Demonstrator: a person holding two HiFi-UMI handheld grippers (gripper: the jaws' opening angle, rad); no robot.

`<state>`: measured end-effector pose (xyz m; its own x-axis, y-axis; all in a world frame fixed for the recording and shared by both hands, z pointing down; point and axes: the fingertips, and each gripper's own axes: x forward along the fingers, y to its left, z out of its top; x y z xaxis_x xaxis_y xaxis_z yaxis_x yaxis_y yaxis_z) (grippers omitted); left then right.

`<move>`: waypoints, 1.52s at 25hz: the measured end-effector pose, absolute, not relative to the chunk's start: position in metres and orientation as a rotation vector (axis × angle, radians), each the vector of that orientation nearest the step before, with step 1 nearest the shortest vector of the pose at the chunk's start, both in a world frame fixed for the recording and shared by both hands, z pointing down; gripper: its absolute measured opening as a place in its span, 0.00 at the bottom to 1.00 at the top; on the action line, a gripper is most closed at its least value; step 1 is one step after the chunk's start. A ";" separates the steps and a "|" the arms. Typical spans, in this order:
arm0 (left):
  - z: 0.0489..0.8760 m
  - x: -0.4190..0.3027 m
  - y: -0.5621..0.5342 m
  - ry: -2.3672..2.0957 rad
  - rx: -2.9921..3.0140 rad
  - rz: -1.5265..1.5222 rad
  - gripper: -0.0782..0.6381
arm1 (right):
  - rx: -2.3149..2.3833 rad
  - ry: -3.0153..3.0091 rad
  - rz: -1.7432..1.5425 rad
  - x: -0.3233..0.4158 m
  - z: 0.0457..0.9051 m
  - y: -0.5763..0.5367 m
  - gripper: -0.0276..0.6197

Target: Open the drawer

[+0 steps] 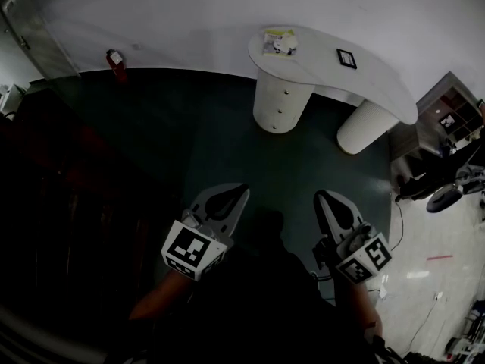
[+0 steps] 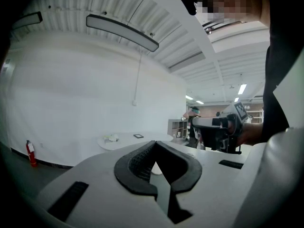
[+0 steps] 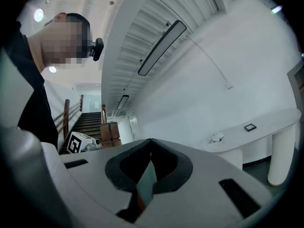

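Step in hand: the approach, by the look of it. Nothing is gripped, and both claws are well apart from the drawers.
Task's thing: the white round drawer pedestal (image 1: pixel 280 101) stands under the left end of the white curved worktop (image 1: pixel 318 65), across the dark teal floor (image 1: pixel 227 142) from the person. Its stacked fronts, each with a small knob, look flush and closed.
Left side: the left claw (image 1: pixel 229 198) has its jaws pressed together, and its own view shows nothing between them.
Right side: the right claw (image 1: pixel 332 209) is closed the same way, also with nothing held.
Pose: both hands are held low in front of the body, side by side with a gap between them. The marker cubes face the person, and the tips point out across the floor toward the worktop, roughly level.
Next move calls for: closing the distance to the pedestal and parting one pair of jaws. That claw must then line up with one small knob and clamp it before pulling straight out. The task does not say which drawer.
Risk: the knobs look small, so a poorly centred grip could slip off.
Elsewhere: a plain white round leg (image 1: pixel 364 127) carries the worktop's other end. A yellowish packet (image 1: pixel 279 42) and a small black-framed square (image 1: pixel 346 58) lie on top. A red fire extinguisher (image 1: pixel 115 64) stands by the wall.
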<state>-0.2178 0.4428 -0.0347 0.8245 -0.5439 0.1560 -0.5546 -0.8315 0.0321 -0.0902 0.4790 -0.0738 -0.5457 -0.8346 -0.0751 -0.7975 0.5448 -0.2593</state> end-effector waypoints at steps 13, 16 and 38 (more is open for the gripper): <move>-0.046 -0.125 0.315 -0.950 2.935 0.210 0.12 | -1.282 2.631 -0.331 -0.005 -0.065 0.346 0.07; -0.045 -0.102 0.285 -0.981 2.920 0.216 0.12 | -1.257 2.640 -0.356 0.019 -0.061 0.319 0.07; -0.021 -0.016 0.145 -1.003 2.835 0.314 0.12 | -1.179 2.618 -0.477 0.105 -0.050 0.176 0.07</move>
<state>-0.0160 0.1445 -0.0214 0.7591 -0.6079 0.2327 -0.6323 -0.7736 0.0415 0.1047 0.1758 -0.0499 -0.6497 -0.7565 -0.0749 -0.6814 0.6233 -0.3836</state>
